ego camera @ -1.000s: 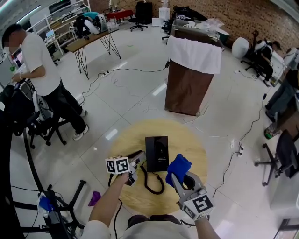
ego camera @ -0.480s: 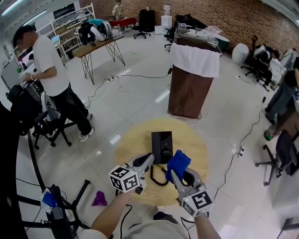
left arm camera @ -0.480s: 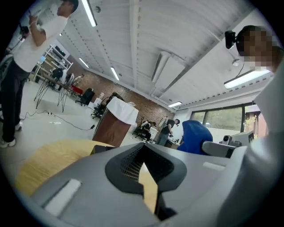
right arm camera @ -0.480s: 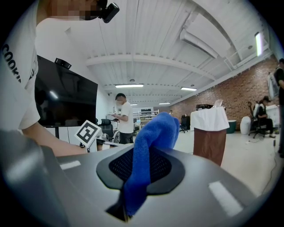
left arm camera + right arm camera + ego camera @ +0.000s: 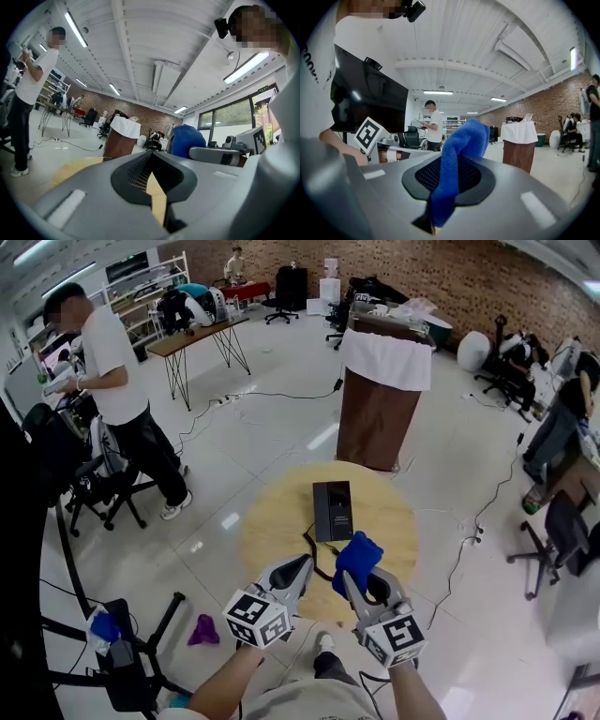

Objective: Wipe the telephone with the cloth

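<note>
Blue cloth (image 5: 358,557) covers right gripper (image 5: 352,581) tips.

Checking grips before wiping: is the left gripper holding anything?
No, the left gripper has its jaws shut together with nothing between them.

The telephone (image 5: 333,510) was a flat black rectangular unit lying near the middle of the round wooden table (image 5: 272,521), its long side running 12 to 6 o'clock; its black cord (image 5: 312,554) curled off toward 7 o'clock. The cloth (image 5: 357,562), bright blue and bunched, stood pinched upright between the jaws of the right gripper (image 5: 354,583), at the telephone's 5 o'clock.
</note>
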`<action>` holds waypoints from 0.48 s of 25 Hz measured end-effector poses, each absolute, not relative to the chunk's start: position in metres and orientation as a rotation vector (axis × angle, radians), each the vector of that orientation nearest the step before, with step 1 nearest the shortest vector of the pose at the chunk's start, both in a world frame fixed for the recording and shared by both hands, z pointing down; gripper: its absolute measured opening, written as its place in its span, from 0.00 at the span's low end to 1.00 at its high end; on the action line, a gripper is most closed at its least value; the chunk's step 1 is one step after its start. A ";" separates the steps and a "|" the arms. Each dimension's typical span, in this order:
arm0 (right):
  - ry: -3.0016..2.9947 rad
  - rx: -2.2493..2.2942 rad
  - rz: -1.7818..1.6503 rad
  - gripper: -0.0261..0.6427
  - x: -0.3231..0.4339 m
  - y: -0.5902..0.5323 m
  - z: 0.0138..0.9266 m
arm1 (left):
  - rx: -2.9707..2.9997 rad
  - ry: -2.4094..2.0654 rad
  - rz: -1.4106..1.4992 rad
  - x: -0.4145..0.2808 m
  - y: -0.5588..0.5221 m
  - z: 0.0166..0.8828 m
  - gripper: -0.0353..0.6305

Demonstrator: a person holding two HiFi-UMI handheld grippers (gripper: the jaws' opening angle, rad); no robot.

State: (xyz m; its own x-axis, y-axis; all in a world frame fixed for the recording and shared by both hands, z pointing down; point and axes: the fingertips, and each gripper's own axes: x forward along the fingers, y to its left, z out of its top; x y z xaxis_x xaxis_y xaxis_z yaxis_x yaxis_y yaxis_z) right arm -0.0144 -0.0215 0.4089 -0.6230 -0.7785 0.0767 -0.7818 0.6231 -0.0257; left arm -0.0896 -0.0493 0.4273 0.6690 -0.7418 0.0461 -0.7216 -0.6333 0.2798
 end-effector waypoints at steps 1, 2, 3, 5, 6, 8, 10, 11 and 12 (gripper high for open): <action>-2.777 1.339 0.080 0.13 -0.017 -0.014 0.407 | 2.616 -1.183 -0.113 -0.091 -0.041 0.424 0.05; -2.776 1.342 0.073 0.13 -0.020 -0.007 0.405 | 2.620 -1.190 -0.121 -0.093 -0.032 0.420 0.05; -2.775 1.346 0.065 0.13 -0.022 0.000 0.404 | 2.624 -1.195 -0.128 -0.094 -0.024 0.417 0.05; -2.773 1.350 0.051 0.13 -0.025 0.013 0.402 | 2.637 -1.207 -0.136 -0.094 -0.006 0.411 0.05; -2.773 1.349 0.045 0.13 -0.027 0.019 0.401 | 2.648 -1.215 -0.136 -0.093 0.002 0.408 0.05; -2.771 1.347 0.036 0.13 -0.030 0.030 0.400 | 2.674 -1.230 -0.135 -0.092 0.018 0.403 0.05; -2.768 1.348 0.031 0.13 -0.033 0.040 0.399 | 2.694 -1.240 -0.138 -0.091 0.032 0.398 0.05; -2.769 1.348 0.027 0.13 -0.034 0.045 0.399 | 2.699 -1.241 -0.141 -0.091 0.037 0.397 0.05; -2.770 1.346 0.020 0.13 -0.036 0.049 0.398 | 2.699 -1.243 -0.144 -0.091 0.041 0.396 0.05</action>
State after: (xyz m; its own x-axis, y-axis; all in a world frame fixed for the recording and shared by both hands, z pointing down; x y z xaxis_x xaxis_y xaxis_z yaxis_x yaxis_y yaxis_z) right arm -0.0362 0.0485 0.3978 -0.6165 -0.7850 0.0610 -0.7858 0.6183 0.0149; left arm -0.0911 0.0407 0.3965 0.6485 -0.7610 -0.0181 -0.7450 -0.6394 0.1902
